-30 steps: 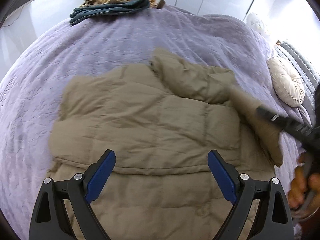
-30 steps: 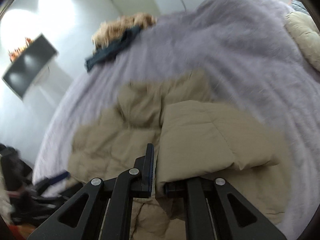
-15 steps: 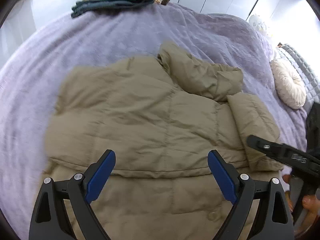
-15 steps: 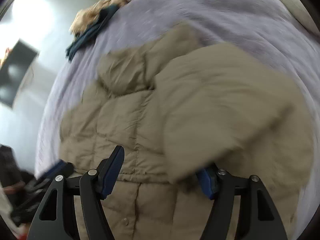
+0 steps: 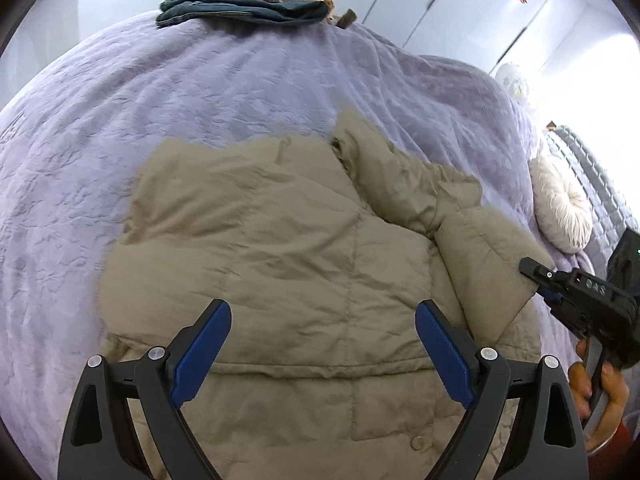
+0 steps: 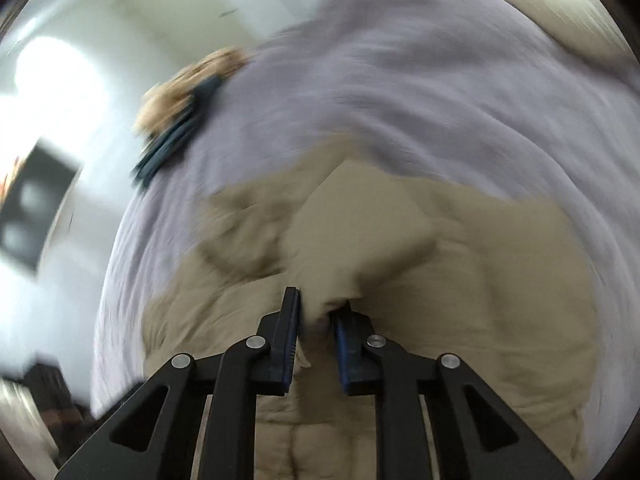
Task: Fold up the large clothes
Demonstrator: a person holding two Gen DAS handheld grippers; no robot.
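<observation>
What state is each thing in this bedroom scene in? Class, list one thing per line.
Left gripper: jaws open, holding nothing, above the jacket.
Right gripper: jaws shut on the sleeve.
Tan puffer jacket: spread on the bed.
Sleeve: folded over the jacket.
Dark clothes: piled at the far edge.

**Surfaces, as seen from my tongs**

Jacket [image 5: 304, 264]: quilted khaki cloth, matt, puffy, stitched into soft panels, finely creased. Bedspread [image 5: 200, 92]: lilac plush cloth, velvety, with an embossed pattern. My left gripper [image 5: 323, 334]: matt black plastic arms, blue rubbery-looking pads [image 5: 202, 352], small shiny metal pins at the joints. My right gripper [image 6: 316, 322]: the same black plastic and blue pads; this view is blurred. Round cushion [image 5: 560, 208]: cream, fluffy cloth. Folded dark garment [image 5: 244, 10]: blue woven cloth, matt.
</observation>
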